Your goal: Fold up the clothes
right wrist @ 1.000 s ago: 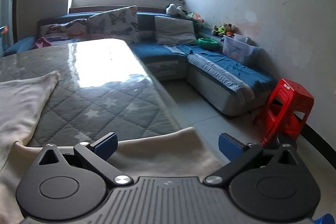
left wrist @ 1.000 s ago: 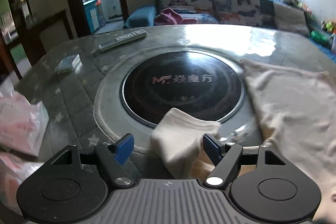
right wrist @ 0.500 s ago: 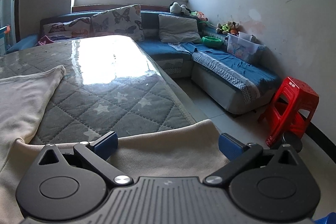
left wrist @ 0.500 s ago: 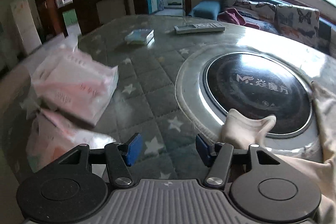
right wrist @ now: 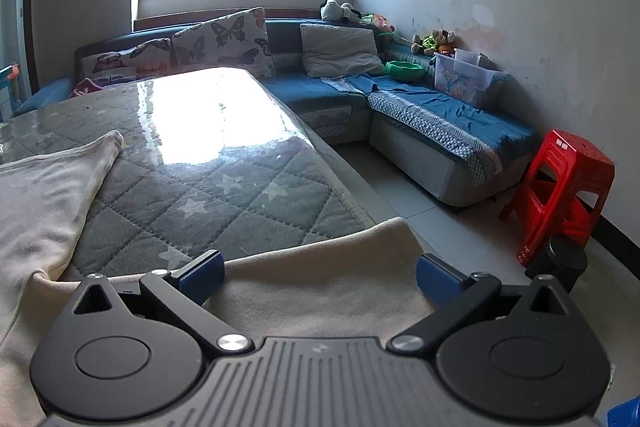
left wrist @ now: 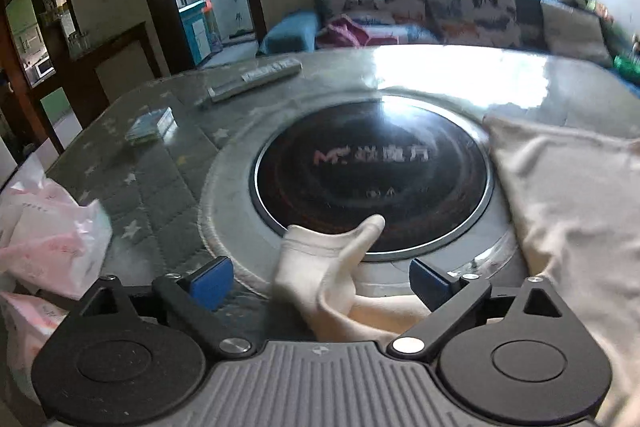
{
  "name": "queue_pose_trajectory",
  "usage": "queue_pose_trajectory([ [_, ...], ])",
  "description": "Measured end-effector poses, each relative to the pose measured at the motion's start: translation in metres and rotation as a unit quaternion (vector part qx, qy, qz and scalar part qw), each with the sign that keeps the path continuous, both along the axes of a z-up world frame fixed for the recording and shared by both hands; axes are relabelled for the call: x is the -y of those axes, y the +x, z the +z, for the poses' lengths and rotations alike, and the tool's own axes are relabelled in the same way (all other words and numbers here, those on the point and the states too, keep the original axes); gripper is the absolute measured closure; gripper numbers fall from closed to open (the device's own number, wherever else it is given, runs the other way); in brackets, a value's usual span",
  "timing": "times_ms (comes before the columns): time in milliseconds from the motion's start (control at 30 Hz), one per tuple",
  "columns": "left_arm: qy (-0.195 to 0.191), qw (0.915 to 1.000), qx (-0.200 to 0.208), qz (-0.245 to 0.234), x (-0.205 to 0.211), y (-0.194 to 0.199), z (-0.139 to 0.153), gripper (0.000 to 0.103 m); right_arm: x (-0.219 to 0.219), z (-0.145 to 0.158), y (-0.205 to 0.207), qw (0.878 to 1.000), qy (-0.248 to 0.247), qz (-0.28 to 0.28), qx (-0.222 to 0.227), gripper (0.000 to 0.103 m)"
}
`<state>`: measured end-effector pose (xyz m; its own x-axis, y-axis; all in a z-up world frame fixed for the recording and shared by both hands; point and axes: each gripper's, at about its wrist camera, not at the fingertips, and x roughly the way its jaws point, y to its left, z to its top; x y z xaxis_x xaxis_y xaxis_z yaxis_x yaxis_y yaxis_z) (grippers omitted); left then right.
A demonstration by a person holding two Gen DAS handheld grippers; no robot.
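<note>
Left gripper [left wrist: 320, 281] is spreading wide, with the cream garment's sleeve [left wrist: 320, 267] bunched loose between its pads, not pinched. Right gripper [right wrist: 320, 275] sits apart too, cream garment [right wrist: 320, 291] lying slack under it.

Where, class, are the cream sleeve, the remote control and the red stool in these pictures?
cream sleeve [left wrist: 320, 267]: left wrist view, on its cuff end.
remote control [left wrist: 256, 79]: left wrist view, on its middle.
red stool [right wrist: 568, 183]: right wrist view, on its seat's front edge.

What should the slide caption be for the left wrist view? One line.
Left gripper opening around a cream garment's sleeve lying over the round black cooktop of a quilted table.
</note>
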<state>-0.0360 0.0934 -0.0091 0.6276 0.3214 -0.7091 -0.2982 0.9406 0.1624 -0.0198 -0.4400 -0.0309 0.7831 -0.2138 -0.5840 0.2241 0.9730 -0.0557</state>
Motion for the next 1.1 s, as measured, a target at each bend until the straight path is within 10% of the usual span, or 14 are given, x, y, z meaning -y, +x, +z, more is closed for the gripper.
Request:
queue_pose_trajectory([
  [733, 0.028, 0.9839, 0.016, 0.176, -0.074, -0.069, 0.010, 0.011, -0.001, -0.001, 0.002, 1.000, 0.001, 0.000, 0.000, 0.000],
  [1100, 0.012, 0.9952, -0.012, 0.097, -0.047, -0.047, -0.010, 0.010, -0.002, -0.003, 0.002, 1.000, 0.001, -0.001, 0.001, 0.000],
])
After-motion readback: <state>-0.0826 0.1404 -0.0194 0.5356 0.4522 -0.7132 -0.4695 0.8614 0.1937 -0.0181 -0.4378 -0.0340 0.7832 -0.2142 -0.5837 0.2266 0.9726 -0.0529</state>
